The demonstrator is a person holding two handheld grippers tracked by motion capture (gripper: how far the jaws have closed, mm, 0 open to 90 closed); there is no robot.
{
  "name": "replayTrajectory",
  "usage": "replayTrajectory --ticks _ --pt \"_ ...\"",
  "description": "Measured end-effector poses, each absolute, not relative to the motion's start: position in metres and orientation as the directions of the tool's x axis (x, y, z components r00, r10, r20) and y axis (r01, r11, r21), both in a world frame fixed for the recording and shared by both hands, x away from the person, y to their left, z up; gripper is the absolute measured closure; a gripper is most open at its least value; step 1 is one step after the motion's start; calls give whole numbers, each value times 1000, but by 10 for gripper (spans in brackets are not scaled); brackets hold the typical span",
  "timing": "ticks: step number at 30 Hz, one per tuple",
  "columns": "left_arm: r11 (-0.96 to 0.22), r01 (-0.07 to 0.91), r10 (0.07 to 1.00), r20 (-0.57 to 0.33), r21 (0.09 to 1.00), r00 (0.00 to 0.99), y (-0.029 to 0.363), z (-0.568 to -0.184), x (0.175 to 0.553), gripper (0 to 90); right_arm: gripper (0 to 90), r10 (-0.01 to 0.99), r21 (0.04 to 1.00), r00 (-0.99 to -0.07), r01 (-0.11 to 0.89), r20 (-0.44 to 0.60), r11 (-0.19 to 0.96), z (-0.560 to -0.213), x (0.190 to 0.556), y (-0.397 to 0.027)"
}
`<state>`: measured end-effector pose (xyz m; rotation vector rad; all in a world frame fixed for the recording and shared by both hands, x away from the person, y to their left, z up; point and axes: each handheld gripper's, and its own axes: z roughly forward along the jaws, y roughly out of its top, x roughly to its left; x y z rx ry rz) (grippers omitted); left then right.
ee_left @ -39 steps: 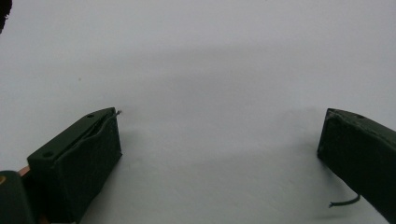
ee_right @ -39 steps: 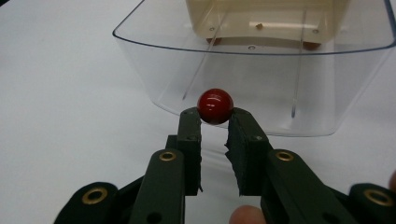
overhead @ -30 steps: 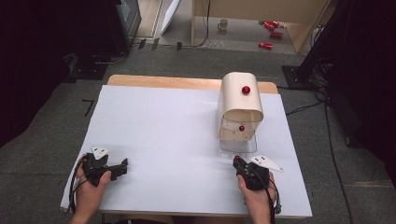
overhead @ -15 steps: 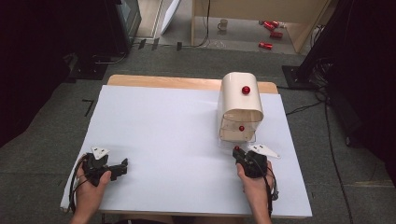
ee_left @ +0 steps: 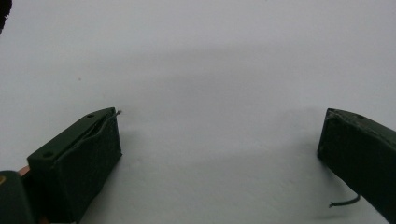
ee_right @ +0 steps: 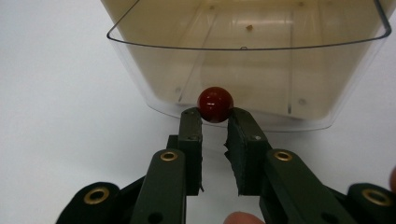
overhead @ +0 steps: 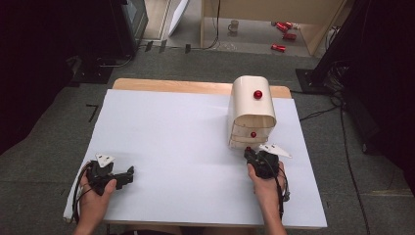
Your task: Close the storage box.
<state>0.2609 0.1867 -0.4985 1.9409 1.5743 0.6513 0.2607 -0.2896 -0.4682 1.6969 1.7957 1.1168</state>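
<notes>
Red knob (ee_right: pixel 215 103) of the bottom drawer (ee_right: pixel 247 60) is seen pinched at the jaw tips of the right hand-held gripper (ee_right: pixel 215 122), jaws nearly together, shut on it. Drawer is noted part-drawn from the cream cabinet (overhead: pixel 251 105), at the right of the white worktop (overhead: pixel 176 142). Drawer's long axis runs straight ahead of the gripper, so a pull back toward the person is judged next. Left hand-held gripper (ee_left: pixel 219 140) is held wide open, empty, well apart at the near left.
</notes>
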Motion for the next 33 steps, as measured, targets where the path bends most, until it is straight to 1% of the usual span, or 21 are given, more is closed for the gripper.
replayTrajectory --ticks 11,12,13,18,20,25,26,27,28,29,33 --pt "-161 713 980 27 683 196 187 -498 261 0 770 966 780 -158 622 203 -62 -470 269 -290" --pt "-161 713 980 27 683 196 187 -498 261 0 767 967 780 -160 623 200 -59 -471 270 -289" --pt "-161 713 980 27 683 196 187 -499 261 0 745 966 778 -160 625 203 -60 -472 270 -290" --pt "-161 713 980 27 683 196 187 -499 261 0 511 960 780 -164 621 225 -77 -470 268 -293" --pt "-161 713 980 27 683 196 187 -498 261 0 436 961 776 -162 626 223 -75 -469 266 -295" --pt "-161 713 980 27 683 196 187 -499 261 0 166 967 770 -150 635 206 -65 -467 260 -302" --pt "-161 713 980 27 683 196 187 -499 261 0 123 967 769 -150 636 205 -64 -467 258 -304" --pt "-161 713 980 27 683 196 187 -499 261 0 111 967 769 -150 636 206 -66 -467 255 -307" --pt "-161 713 980 27 683 196 187 -499 261 0 71 967 769 -148 636 206 -66 -467 253 -309" --pt "-161 713 980 27 683 196 187 -499 261 0 0 968 763 -143 643 206 -67 -467 251 -313" --pt "-161 713 980 27 683 196 187 -499 261 0 0 972 751 -128 657 195 -64 -468 242 -325"
